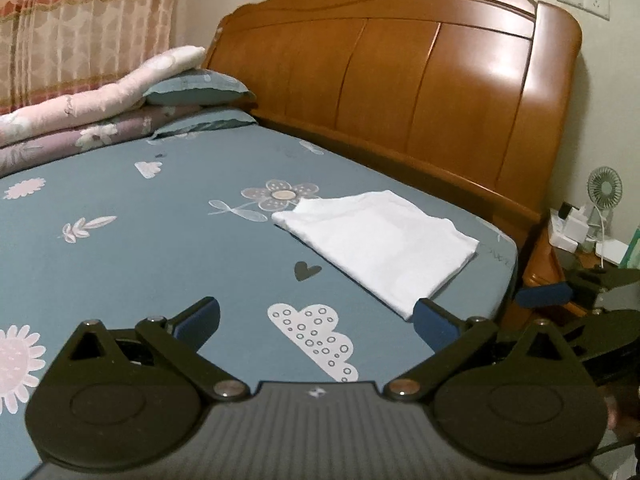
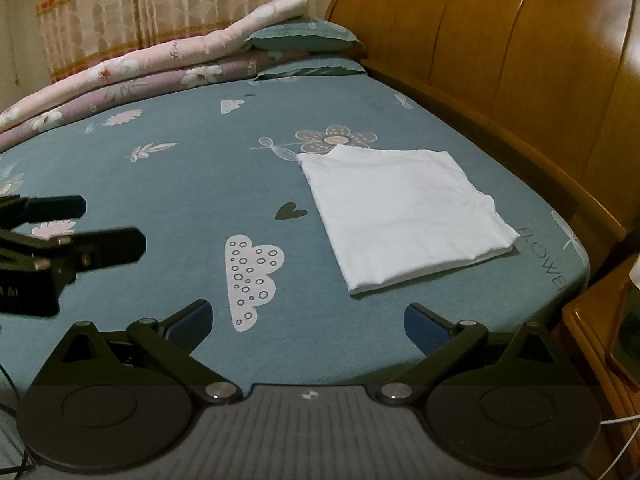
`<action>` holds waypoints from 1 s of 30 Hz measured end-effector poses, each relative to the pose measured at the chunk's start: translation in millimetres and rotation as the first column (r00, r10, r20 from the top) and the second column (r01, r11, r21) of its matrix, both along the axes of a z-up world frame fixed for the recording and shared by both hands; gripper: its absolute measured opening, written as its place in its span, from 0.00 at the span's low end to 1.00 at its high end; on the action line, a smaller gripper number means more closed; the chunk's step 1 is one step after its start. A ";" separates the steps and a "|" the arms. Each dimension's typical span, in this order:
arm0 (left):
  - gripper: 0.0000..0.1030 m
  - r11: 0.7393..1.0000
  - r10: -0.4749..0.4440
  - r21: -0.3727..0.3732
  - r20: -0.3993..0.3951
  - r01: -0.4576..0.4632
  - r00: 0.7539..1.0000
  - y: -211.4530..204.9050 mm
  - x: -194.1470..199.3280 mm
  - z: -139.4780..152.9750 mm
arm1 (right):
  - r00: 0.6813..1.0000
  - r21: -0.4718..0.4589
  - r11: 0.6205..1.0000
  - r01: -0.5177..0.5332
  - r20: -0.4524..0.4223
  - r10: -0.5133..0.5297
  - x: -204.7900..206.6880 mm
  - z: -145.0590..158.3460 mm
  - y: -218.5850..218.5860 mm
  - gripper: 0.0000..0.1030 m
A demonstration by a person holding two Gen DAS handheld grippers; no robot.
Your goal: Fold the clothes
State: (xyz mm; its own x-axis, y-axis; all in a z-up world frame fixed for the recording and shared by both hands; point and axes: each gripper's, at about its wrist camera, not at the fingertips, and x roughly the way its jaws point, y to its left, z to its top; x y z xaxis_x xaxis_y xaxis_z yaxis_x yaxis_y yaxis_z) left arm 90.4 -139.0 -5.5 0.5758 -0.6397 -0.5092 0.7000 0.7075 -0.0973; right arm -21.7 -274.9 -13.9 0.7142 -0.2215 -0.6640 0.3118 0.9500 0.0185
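Note:
A white garment (image 1: 384, 240) lies folded into a flat rectangle on the blue patterned bed sheet (image 1: 160, 248), near the headboard side; it also shows in the right wrist view (image 2: 404, 216). My left gripper (image 1: 316, 316) is open and empty, held above the sheet just short of the garment's near corner. My right gripper (image 2: 308, 320) is open and empty, above the sheet in front of the garment. The left gripper's black fingers (image 2: 100, 246) show at the left of the right wrist view. The right gripper's blue pad (image 1: 544, 294) shows at the right of the left wrist view.
A wooden headboard (image 1: 420, 80) runs along the far right. Folded quilts (image 1: 80, 116) and pillows (image 1: 200, 88) are stacked at the far left by the curtain (image 1: 80, 20). A nightstand (image 1: 580, 248) with a small fan (image 1: 604, 190) stands beyond the bed corner.

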 end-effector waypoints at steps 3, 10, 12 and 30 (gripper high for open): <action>0.99 1.000 0.025 0.000 -0.005 -0.025 1.000 2.6 -2.5 2.8 | 1.000 0.000 1.000 0.003 0.003 -0.003 -2.6 -0.1 1.9 1.00; 0.99 0.994 0.092 0.059 -0.039 -0.089 0.995 3.5 -6.7 4.9 | 1.000 0.005 1.000 0.016 0.015 -0.016 -8.2 0.7 6.3 1.00; 0.99 0.991 0.102 0.089 -0.030 -0.099 0.994 2.6 -10.1 5.8 | 1.000 0.002 1.000 0.017 0.019 -0.017 -10.5 1.6 7.3 1.00; 0.99 0.985 0.107 0.140 -0.017 -0.104 0.994 13.0 -33.3 19.6 | 0.996 0.002 0.998 0.065 0.058 -0.065 -25.4 5.9 17.0 1.00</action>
State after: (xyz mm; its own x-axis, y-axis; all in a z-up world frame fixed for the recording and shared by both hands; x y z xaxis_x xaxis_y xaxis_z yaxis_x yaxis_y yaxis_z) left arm 57.1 -125.9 14.1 0.6228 -0.4980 -0.6035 0.6192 0.7852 -0.0090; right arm -47.1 -257.9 -8.0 0.7352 -0.2690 -0.6222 0.3715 0.9277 0.0380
